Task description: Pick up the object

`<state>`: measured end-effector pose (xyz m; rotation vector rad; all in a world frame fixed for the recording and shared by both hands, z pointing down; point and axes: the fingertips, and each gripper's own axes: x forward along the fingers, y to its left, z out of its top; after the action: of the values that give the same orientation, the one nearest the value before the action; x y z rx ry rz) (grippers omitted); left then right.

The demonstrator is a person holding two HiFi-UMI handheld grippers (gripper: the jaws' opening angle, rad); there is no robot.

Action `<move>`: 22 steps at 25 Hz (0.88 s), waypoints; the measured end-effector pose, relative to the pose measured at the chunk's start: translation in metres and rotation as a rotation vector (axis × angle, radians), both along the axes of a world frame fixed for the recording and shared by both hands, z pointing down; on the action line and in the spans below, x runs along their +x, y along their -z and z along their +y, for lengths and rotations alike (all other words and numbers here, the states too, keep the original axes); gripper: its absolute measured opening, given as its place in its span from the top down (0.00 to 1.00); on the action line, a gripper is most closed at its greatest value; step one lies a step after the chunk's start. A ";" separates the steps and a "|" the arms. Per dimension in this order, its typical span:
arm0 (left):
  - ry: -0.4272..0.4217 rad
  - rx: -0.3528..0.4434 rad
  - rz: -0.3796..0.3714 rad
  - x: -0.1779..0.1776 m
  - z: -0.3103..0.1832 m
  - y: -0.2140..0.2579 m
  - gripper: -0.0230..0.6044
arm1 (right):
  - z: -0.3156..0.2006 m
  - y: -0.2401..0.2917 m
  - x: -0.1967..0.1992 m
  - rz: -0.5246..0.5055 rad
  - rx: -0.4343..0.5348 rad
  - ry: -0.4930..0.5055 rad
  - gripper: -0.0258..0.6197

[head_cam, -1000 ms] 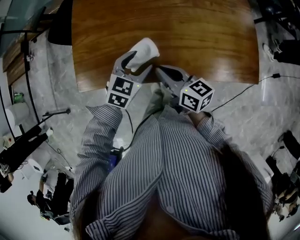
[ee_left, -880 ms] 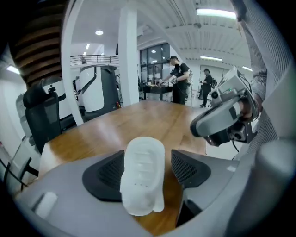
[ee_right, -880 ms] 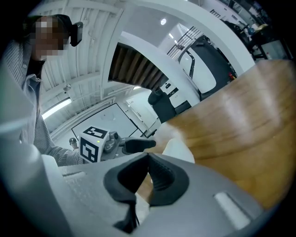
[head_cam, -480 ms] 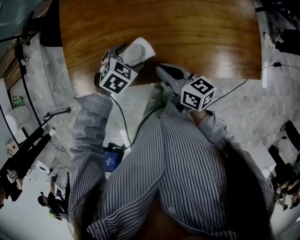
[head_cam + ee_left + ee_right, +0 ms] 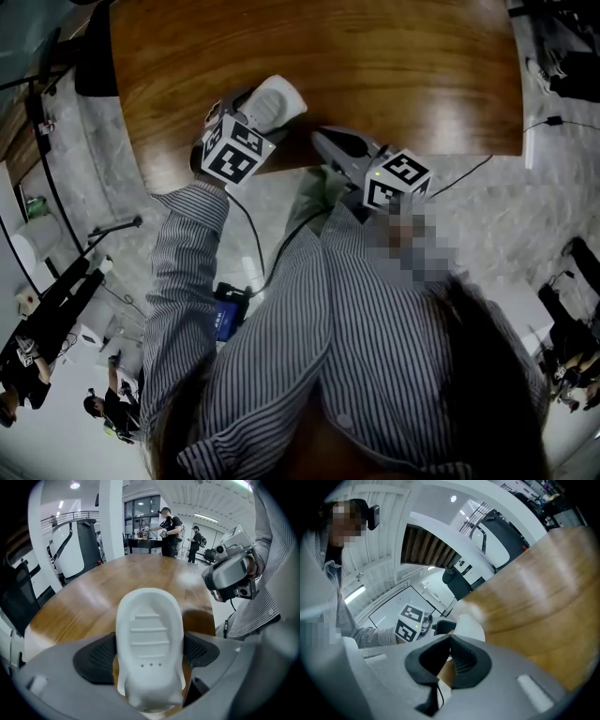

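Observation:
A white ridged, dish-like object [image 5: 274, 99] lies near the front edge of the round wooden table [image 5: 394, 56]. My left gripper [image 5: 249, 112] points steeply down over it, marker cube toward me. In the left gripper view the object [image 5: 149, 639] sits between the black pads [image 5: 96, 656], which flank it spread wide; the jaws have just been opening and the left gripper [image 5: 149, 660] stands open. My right gripper [image 5: 321, 138] hovers at the table edge right of the object. Its pads meet at the tips with nothing between them: the right gripper [image 5: 450, 638] is shut. The object [image 5: 471, 626] shows beyond them.
The table's front edge runs just under both grippers, with grey stone floor below. A black cable [image 5: 473, 172] crosses the floor at right. A dark shape [image 5: 94, 56] sits at the table's left rim. People stand at a bench [image 5: 171, 524] far behind the table.
The left gripper has sunk toward the table with the white object and tipped more steeply down. Its jaws now stand wider around the object. The right gripper has barely shifted.

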<state>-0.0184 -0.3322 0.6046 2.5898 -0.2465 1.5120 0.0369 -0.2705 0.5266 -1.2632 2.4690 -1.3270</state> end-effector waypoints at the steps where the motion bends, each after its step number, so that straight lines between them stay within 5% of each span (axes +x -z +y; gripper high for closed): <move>1: 0.004 0.002 0.003 -0.002 -0.001 -0.001 0.25 | 0.000 -0.001 -0.003 -0.001 -0.001 0.005 0.96; 7: 0.021 -0.011 0.014 0.005 -0.005 -0.007 0.25 | -0.002 0.004 0.002 0.009 0.010 0.024 0.96; 10: 0.097 -0.058 0.042 0.010 -0.003 -0.002 0.25 | -0.003 0.014 0.007 0.024 0.040 0.031 0.96; 16: 0.460 -0.231 0.426 0.023 -0.009 0.057 0.25 | -0.009 0.053 0.013 0.039 0.138 0.087 0.96; 22: 0.575 -0.152 0.686 0.018 -0.004 0.131 0.25 | -0.020 0.101 0.016 0.107 0.282 0.133 0.96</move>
<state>-0.0005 -0.3361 0.4736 2.4303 -0.6761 0.4095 0.0530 -0.2908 0.4252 -1.1485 2.7348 -0.9097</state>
